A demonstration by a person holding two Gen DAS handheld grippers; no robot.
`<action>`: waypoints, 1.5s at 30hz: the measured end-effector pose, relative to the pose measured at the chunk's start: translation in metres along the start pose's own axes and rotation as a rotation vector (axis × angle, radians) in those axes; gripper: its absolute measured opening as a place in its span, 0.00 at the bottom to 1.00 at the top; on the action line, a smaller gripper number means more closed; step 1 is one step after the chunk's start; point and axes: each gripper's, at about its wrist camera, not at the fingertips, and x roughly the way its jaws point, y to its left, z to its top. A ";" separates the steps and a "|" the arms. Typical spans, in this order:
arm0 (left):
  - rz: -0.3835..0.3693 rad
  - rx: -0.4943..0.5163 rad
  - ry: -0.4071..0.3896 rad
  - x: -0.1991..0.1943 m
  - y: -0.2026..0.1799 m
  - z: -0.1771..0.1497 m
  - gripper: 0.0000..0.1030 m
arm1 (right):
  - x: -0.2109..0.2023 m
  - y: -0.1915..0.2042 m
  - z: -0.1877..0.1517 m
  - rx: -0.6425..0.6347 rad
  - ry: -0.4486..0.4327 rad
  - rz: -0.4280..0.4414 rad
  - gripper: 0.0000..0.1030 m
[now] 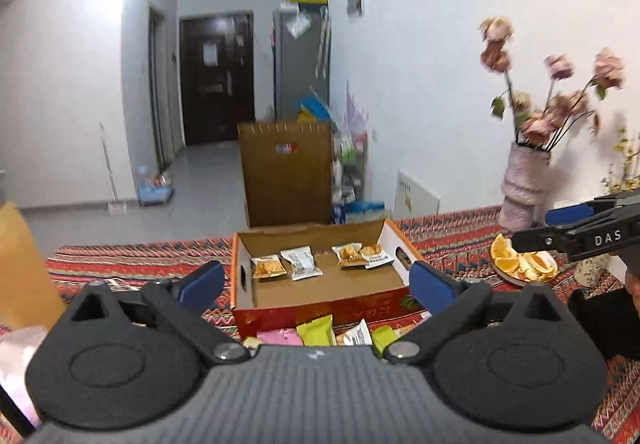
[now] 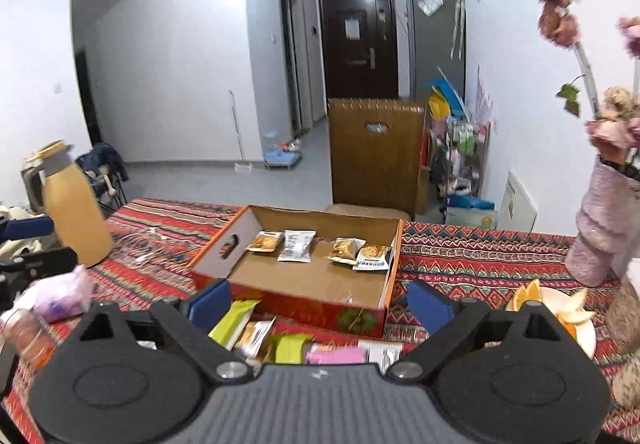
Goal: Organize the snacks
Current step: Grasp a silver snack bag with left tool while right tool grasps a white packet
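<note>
Hovering released and empty, left tongs (image 1: 318, 280) and right tongs (image 2: 320, 304), cardboard tray (image 1: 320, 294) ahead holding four snack packets (image 1: 304, 264), loose packets (image 2: 280, 344) between the pads, on patterned tabletop (image 2: 480, 264).

I'm looking down a white-walled room (image 2: 180, 83) with a pale grey floor (image 2: 224, 183) — a dark door (image 2: 358, 43) is closing off the far hallway. A brown cardboard carton (image 2: 374, 151) is standing beyond the table (image 2: 480, 256), beside a cluttered rack (image 2: 464, 155) and a grey cabinet (image 2: 436, 43) — bright ceiling light is washing the upper left.
</note>
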 end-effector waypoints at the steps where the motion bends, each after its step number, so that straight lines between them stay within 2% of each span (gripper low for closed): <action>1: 0.008 0.001 -0.030 -0.016 -0.004 -0.011 0.99 | -0.013 0.003 -0.010 -0.010 -0.024 0.006 0.93; 6: 0.019 -0.022 -0.127 -0.084 -0.017 -0.078 1.00 | -0.075 0.019 -0.078 -0.041 -0.120 0.003 0.99; 9: 0.030 -0.037 -0.137 -0.112 -0.023 -0.123 1.00 | -0.104 0.030 -0.124 -0.034 -0.160 0.007 1.00; 14: 0.067 -0.065 -0.061 -0.131 -0.032 -0.186 1.00 | -0.128 0.046 -0.198 -0.002 -0.182 -0.027 1.00; 17: 0.111 -0.121 0.006 -0.133 -0.033 -0.223 1.00 | -0.134 0.053 -0.247 -0.034 -0.201 -0.100 1.00; 20: 0.115 -0.139 0.097 -0.130 -0.031 -0.251 1.00 | -0.133 0.054 -0.286 0.006 -0.144 -0.154 1.00; 23: 0.126 -0.152 0.139 -0.130 -0.022 -0.270 1.00 | -0.132 0.052 -0.307 0.040 -0.089 -0.162 1.00; 26: 0.138 -0.156 0.161 -0.124 -0.015 -0.275 1.00 | -0.131 0.052 -0.316 0.039 -0.070 -0.181 1.00; 29: 0.135 -0.161 0.162 -0.120 -0.009 -0.273 1.00 | -0.128 0.054 -0.311 0.043 -0.085 -0.183 1.00; 32: 0.127 -0.135 0.150 -0.111 -0.002 -0.261 1.00 | -0.122 0.058 -0.301 0.048 -0.099 -0.158 1.00; 36: 0.178 -0.070 0.117 -0.092 0.012 -0.237 1.00 | -0.104 0.067 -0.285 0.036 -0.102 -0.118 0.98; 41: 0.162 0.003 0.086 -0.046 0.033 -0.204 1.00 | -0.072 0.077 -0.259 0.021 -0.085 -0.081 0.87; 45: 0.126 0.053 0.091 0.005 0.048 -0.186 1.00 | -0.045 0.081 -0.235 0.024 -0.087 -0.094 0.82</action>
